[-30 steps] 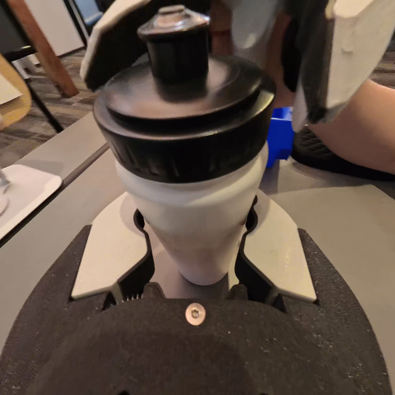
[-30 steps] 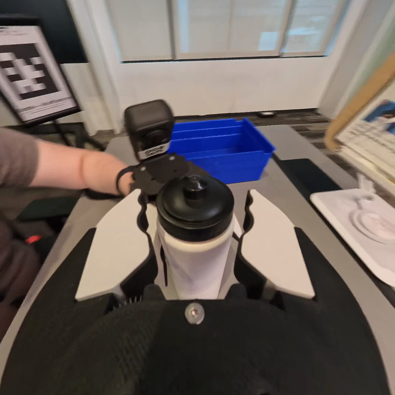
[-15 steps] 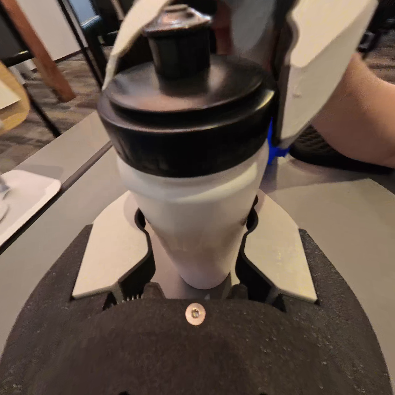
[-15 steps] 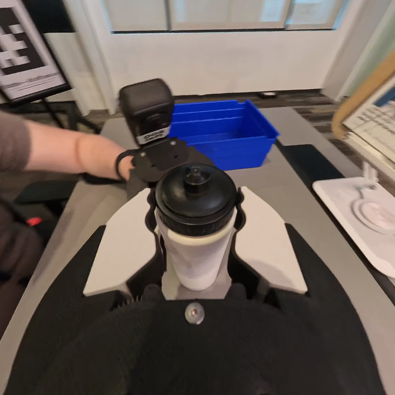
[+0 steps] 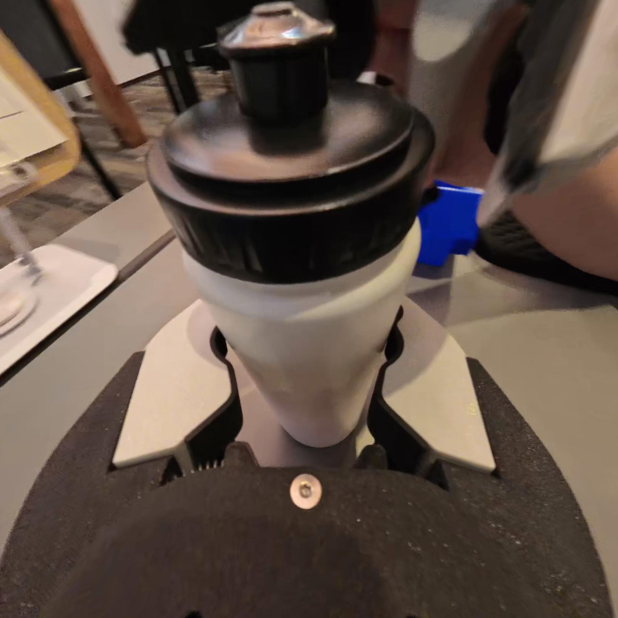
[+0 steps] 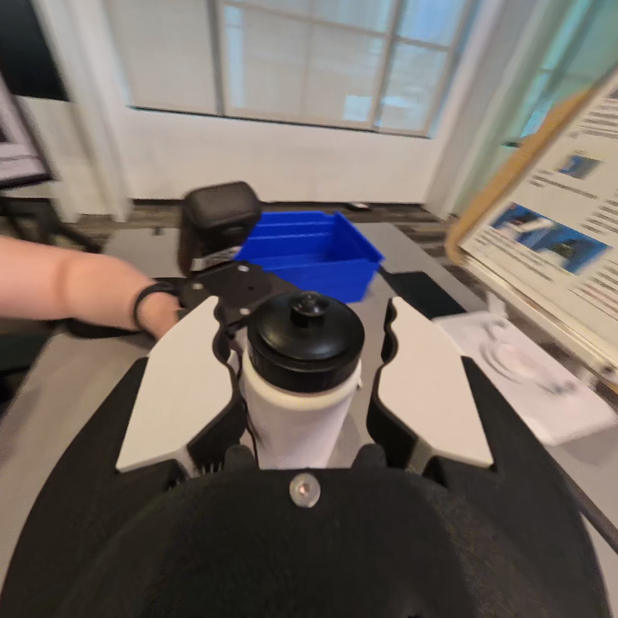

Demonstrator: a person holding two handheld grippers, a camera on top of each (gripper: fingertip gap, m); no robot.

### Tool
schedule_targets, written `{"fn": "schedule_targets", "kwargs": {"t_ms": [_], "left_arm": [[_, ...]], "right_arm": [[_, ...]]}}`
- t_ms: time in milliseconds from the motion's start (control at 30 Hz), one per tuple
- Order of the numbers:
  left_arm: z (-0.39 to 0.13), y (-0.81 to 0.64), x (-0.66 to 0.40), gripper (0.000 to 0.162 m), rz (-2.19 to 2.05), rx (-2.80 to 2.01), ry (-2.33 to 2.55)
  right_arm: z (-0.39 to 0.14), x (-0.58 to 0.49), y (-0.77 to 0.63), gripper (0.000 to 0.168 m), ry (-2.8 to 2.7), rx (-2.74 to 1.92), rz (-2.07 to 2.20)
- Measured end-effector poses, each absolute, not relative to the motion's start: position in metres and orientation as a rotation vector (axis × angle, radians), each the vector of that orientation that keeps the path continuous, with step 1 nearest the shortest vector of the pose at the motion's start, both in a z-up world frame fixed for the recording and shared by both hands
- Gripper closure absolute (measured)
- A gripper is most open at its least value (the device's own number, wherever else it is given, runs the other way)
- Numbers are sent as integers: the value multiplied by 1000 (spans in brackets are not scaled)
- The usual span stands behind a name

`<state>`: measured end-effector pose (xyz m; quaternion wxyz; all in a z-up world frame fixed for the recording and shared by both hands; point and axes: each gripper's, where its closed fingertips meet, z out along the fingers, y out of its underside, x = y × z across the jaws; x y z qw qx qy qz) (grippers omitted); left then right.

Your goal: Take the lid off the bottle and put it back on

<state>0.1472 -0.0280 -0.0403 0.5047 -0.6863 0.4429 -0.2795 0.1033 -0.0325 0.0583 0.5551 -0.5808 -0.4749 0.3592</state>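
A white bottle point(image 5: 301, 351) with a black screw lid point(image 5: 287, 200) and pull spout stands upright on the grey table point(image 5: 535, 384). My left gripper point(image 5: 306, 321) is shut on the bottle's body below the lid. In the right wrist view my right gripper point(image 6: 304, 301) is open, with its fingers on either side of the lid point(image 6: 306, 347) and a gap on each side. The lid sits on the bottle point(image 6: 294, 418). The right gripper shows blurred at the upper right of the left wrist view point(image 5: 551, 100). The left gripper's camera and mount point(image 6: 230, 254) show behind the bottle.
A blue bin point(image 6: 311, 254) stands on the table behind the bottle and shows in the left wrist view too point(image 5: 448, 224). A white tray point(image 6: 521, 374) with a clear item lies to the right. A poster board point(image 6: 551, 217) leans beyond it. A person's forearm point(image 6: 67, 284) reaches in from the left.
Half a second ago my right gripper was closed on the lid; now it has opened and drawn back a little. My left gripper still holds the bottle in place.
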Motion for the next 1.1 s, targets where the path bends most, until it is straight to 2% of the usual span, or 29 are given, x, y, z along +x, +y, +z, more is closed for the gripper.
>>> {"fn": "schedule_targets", "kwargs": {"t_ms": [133,200,467,633,700,800,967,1100], "left_arm": [[-39,-14,136,67,-587,-1705,926],[-40,-13,134,67,-566,-1717,905],[-40,-27,147,68,-572,-1649,1086],[-41,-40,157,68,-653,-1631,1147],[-42,-36,154,68,-681,-1660,1111],[-42,-32,149,68,-666,-1679,1088],[-42,-31,150,68,-646,-1688,1071],[-42,-31,149,68,-645,-1691,1070]], "right_arm": [[40,99,-16,80,-957,-1545,721],[37,95,-22,93,-952,-1567,830],[36,111,-45,93,-1361,-1390,1043],[37,117,-52,94,-1391,-1275,1205],[38,113,-45,94,-1333,-1338,1158],[51,110,-36,81,-1214,-1431,991],[47,109,-29,82,-1092,-1597,670],[36,107,-34,92,-1114,-1691,756]]}}
